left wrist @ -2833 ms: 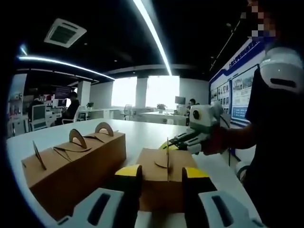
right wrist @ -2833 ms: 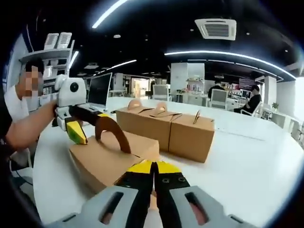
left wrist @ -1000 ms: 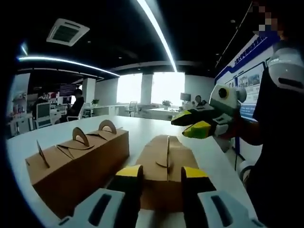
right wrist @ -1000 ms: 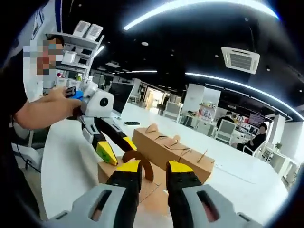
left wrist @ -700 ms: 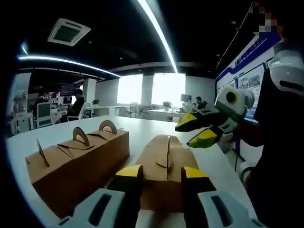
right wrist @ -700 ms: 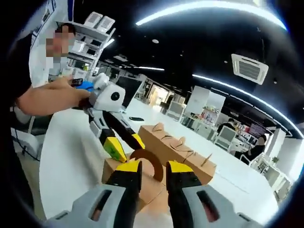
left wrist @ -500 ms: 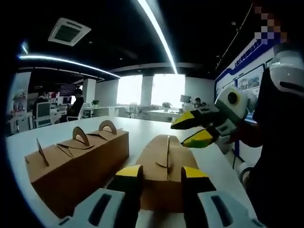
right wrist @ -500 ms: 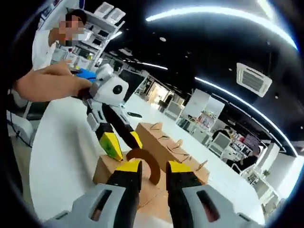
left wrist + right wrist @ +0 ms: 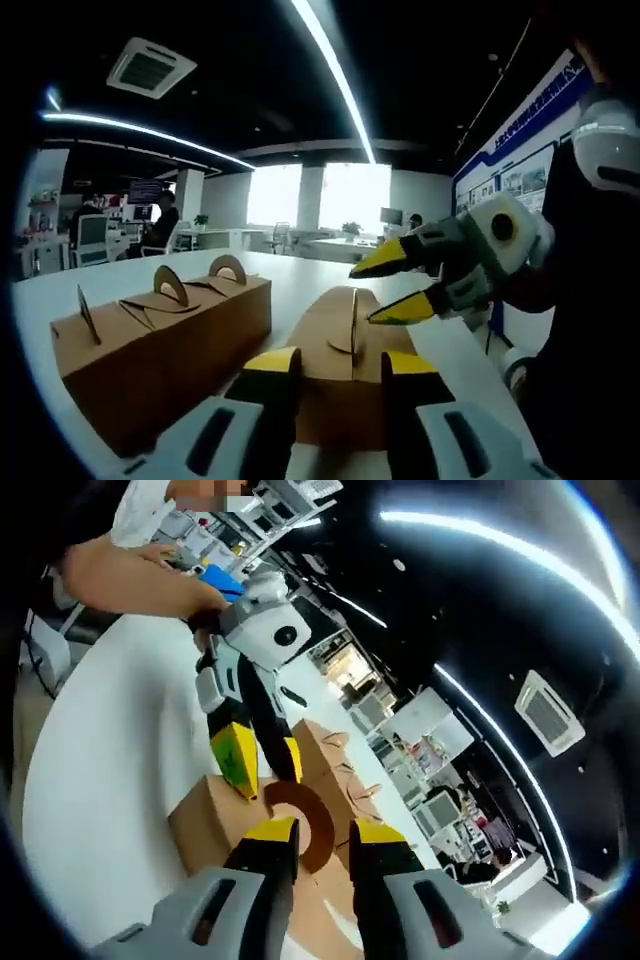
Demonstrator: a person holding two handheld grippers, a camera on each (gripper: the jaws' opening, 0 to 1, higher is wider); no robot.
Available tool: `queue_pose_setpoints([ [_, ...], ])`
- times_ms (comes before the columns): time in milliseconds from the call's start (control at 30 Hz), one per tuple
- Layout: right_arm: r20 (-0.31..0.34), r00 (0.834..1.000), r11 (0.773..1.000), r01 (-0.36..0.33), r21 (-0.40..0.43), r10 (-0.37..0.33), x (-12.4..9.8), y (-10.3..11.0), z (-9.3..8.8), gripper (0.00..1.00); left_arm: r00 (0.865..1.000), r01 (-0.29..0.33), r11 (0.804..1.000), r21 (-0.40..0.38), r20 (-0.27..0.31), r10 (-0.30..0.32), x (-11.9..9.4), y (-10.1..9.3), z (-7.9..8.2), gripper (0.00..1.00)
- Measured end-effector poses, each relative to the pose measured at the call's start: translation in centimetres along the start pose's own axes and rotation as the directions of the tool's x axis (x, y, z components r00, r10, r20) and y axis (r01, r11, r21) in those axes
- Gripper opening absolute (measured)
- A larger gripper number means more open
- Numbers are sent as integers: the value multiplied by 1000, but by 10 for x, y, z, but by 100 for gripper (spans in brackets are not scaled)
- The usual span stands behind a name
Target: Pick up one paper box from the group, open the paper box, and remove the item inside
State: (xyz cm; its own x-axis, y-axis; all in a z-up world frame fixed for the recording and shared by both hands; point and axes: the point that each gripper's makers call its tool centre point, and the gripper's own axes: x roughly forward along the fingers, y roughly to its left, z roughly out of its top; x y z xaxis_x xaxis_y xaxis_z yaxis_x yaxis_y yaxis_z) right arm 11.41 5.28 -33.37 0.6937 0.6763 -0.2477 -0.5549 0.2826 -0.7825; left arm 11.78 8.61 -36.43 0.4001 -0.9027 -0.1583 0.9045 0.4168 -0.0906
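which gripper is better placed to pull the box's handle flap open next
Probably the right gripper: in its own view its open jaws sit either side of the curved handle flap of the near box. The left gripper is open over that box's near end, short of the flap.

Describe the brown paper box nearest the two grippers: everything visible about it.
The paper box is plain brown cardboard, lying on the white table, apart from the row of similar boxes. Its top slopes up to a thin upright handle tab, seen as a curved arch in the right gripper view. The left gripper has its fingers open astride it; the right gripper is open at the arch.
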Motion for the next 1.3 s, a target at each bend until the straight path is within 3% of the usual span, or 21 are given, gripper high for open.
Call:
queue_pose_setpoints([
  [233,-28,999,998,16,-68,-18,2,-7,-1,21,1000,2,1000,5,0,-2,-1,-1,0,34],
  [633,-45,999,994,21,-112,-26,-2,-8,1,22,1000,3,1000,-6,16,-3,-2,0,0,34],
  [1033,-54,998,996,40,-84,-44,-7,-13,-3,25,1000,-6,1000,-3,6,6,8,-24,6,33],
  [1167,-59,998,999,21,-44,-23,-5,-10,-4,22,1000,-7,1000,-3,-3,7,4,-16,4,33],
  [1300,-70,997,998,22,-63,-26,-8,-6,-3,22,1000,-2,1000,-12,2,2,1,-9,3,33],
])
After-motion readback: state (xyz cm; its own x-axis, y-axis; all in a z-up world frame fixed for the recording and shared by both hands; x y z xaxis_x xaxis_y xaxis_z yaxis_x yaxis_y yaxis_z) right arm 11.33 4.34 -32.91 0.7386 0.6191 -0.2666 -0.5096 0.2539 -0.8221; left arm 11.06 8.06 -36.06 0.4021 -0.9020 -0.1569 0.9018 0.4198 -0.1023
